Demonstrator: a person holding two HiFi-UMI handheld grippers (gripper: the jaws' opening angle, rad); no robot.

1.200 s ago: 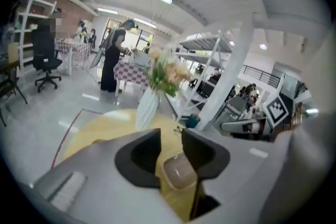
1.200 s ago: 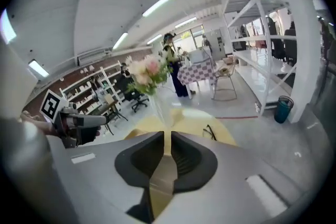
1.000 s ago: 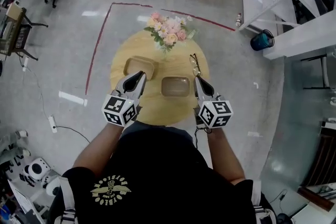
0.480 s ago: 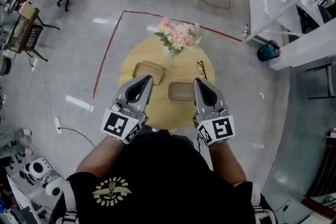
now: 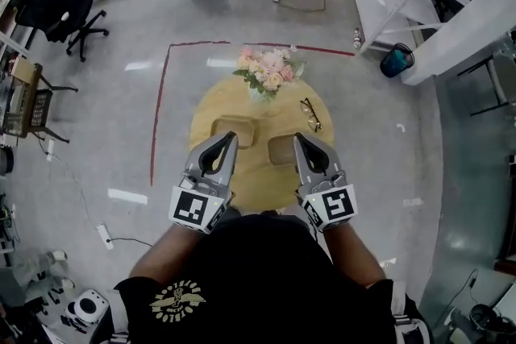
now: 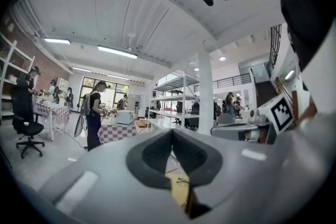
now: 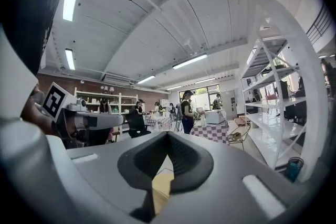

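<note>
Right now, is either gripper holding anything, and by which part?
Nothing is held. The left gripper and the right gripper each have their jaws together with nothing between them.

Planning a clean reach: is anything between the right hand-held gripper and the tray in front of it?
Nothing visible does. The right hand-held gripper, jaws together, hangs by the edge of the right tray; the glasses and the flowers lie beyond the tray.

Left tray [image 5: 235,128]: shallow, tan, rectangular, flat on round counter [image 5: 260,173]. Right tray [image 5: 281,150]: same kind, just beside, slightly nearer person.
</note>
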